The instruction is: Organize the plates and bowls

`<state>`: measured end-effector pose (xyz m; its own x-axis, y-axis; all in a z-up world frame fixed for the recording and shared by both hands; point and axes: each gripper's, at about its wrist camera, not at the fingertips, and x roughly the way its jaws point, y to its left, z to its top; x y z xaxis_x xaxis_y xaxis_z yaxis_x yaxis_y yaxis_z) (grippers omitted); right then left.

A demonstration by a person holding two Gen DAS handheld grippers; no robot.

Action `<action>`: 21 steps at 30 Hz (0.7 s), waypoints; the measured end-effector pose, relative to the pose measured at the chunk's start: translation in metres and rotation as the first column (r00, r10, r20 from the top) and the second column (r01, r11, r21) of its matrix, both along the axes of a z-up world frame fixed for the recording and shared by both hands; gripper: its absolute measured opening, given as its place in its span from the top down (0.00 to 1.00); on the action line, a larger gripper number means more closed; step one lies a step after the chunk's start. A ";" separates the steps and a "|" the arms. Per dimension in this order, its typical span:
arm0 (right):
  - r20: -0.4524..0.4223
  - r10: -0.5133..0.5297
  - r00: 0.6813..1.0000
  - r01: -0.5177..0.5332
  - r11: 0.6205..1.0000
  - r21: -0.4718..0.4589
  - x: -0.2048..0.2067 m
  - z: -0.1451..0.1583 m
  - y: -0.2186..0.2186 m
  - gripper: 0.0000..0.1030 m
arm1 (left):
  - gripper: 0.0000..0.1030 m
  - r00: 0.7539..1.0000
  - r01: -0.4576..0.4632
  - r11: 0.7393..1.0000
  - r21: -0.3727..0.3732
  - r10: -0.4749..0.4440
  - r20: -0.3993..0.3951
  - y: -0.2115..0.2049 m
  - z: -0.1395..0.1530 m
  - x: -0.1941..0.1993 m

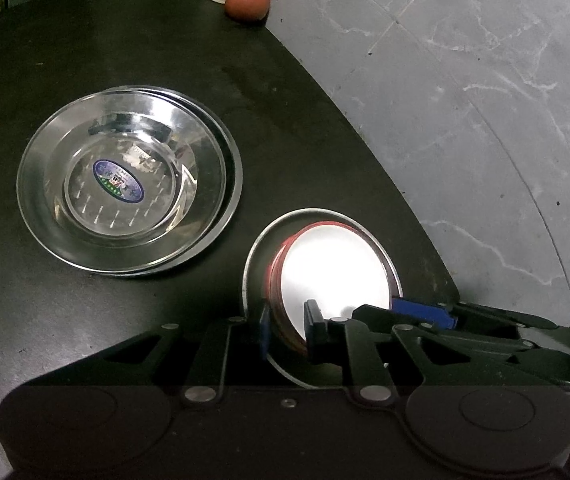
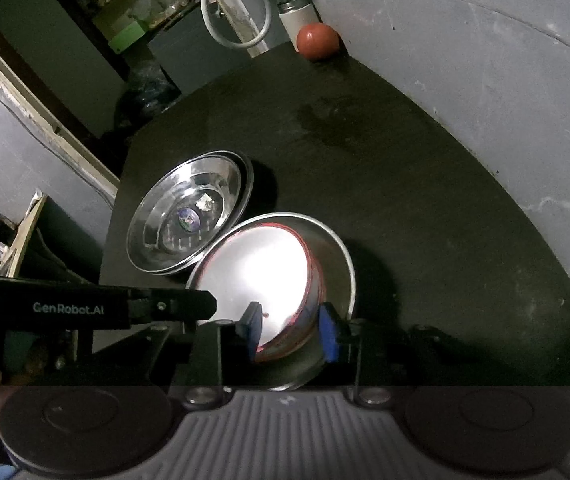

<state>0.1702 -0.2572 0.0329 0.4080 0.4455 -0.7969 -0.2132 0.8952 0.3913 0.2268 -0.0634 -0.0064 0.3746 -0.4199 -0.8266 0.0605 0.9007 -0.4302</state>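
Red-rimmed bowl (image 1: 337,272) sits inside a steel plate (image 2: 343,256) on my table (image 1: 125,40), beside stacked steel plates (image 1: 125,184). My left tongs (image 1: 287,330) clamp its rim. My right tongs (image 2: 291,330) straddle the opposite rim, slightly apart, not pressing.

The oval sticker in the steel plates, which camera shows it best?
The left wrist view. There the oval sticker faces the camera, large and bright in the top plate of the steel plates, though its print stays unreadable. In the right wrist view the sticker is a small dark spot seen at a slant.
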 end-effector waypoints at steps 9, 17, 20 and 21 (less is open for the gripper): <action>0.020 0.005 1.000 -0.005 1.000 -0.004 -0.003 0.004 0.000 0.59 | 0.53 0.998 -0.028 0.999 -0.030 0.029 0.051 0.012 0.012 -0.008; 0.094 -0.015 0.995 0.021 0.998 -0.060 -0.012 0.019 -0.006 0.24 | 0.07 0.990 -0.081 0.995 -0.058 0.087 0.115 0.033 0.028 -0.020; 0.096 -0.037 0.995 0.044 0.997 -0.067 -0.013 0.021 -0.012 0.15 | 0.01 0.987 -0.099 0.994 -0.052 0.104 0.119 0.038 0.028 -0.025; 0.096 -0.043 0.994 0.050 0.996 -0.073 -0.013 0.021 -0.014 0.14 | 0.01 0.987 -0.104 0.993 -0.053 0.110 0.114 0.039 0.027 -0.026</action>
<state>0.1573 -0.2709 0.0536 0.5017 0.3646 -0.7844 -0.2034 0.9311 0.3027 0.2006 -0.0239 0.0210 0.5118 -0.4091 -0.7554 0.0170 0.8840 -0.4672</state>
